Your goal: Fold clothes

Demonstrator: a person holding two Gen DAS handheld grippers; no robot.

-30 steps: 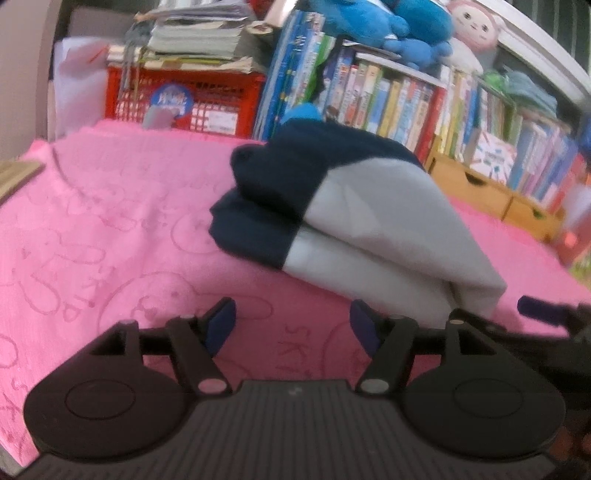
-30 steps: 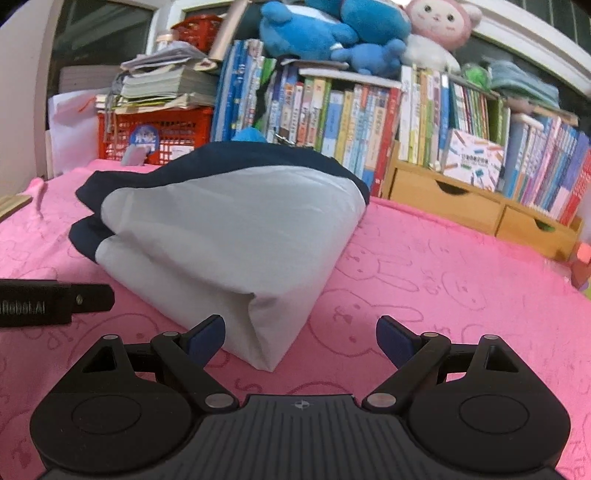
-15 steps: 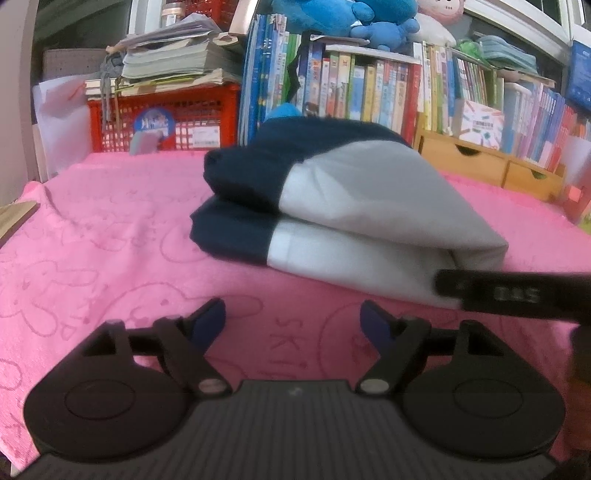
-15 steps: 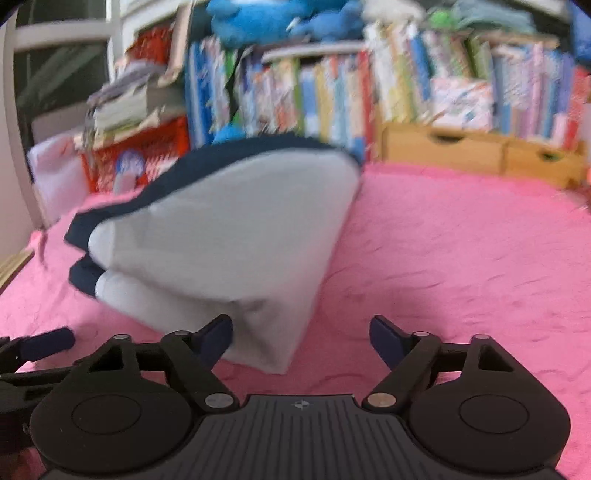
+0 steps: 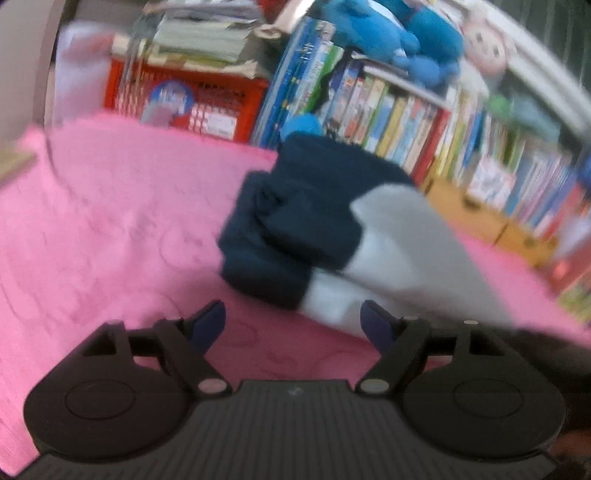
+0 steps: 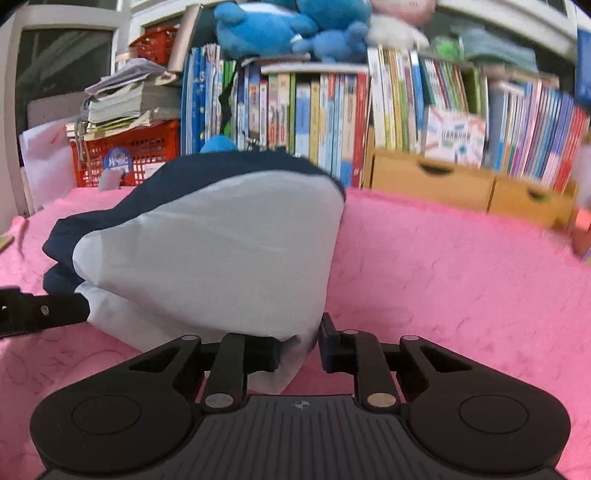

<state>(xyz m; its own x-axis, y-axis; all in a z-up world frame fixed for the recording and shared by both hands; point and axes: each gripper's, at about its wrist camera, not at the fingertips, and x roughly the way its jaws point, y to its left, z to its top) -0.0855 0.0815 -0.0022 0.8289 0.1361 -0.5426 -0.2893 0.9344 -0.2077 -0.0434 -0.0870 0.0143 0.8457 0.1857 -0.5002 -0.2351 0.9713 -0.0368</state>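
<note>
A folded garment (image 6: 221,251), navy at the far end and light grey at the near end, lies on the pink rabbit-print towel (image 6: 461,280). My right gripper (image 6: 297,349) has its jaws closing, and the garment's near grey corner is pinched between the pads. In the left wrist view the garment (image 5: 314,229) sits just ahead of my left gripper (image 5: 293,323). That gripper is open with only towel between its fingers, and the grey edge lies close to its right fingertip (image 5: 373,321). Its dark finger (image 6: 44,314) also shows at the left edge of the right wrist view.
Behind the towel stand a row of books (image 6: 314,110), wooden drawers (image 6: 432,177), a red basket (image 6: 136,155) with stacked papers, and blue plush toys (image 6: 280,26) on top. Pink towel (image 5: 110,221) stretches left of the garment.
My right gripper's jaws have come together from wide apart onto the grey corner of the garment. The left gripper stays open in about the same place.
</note>
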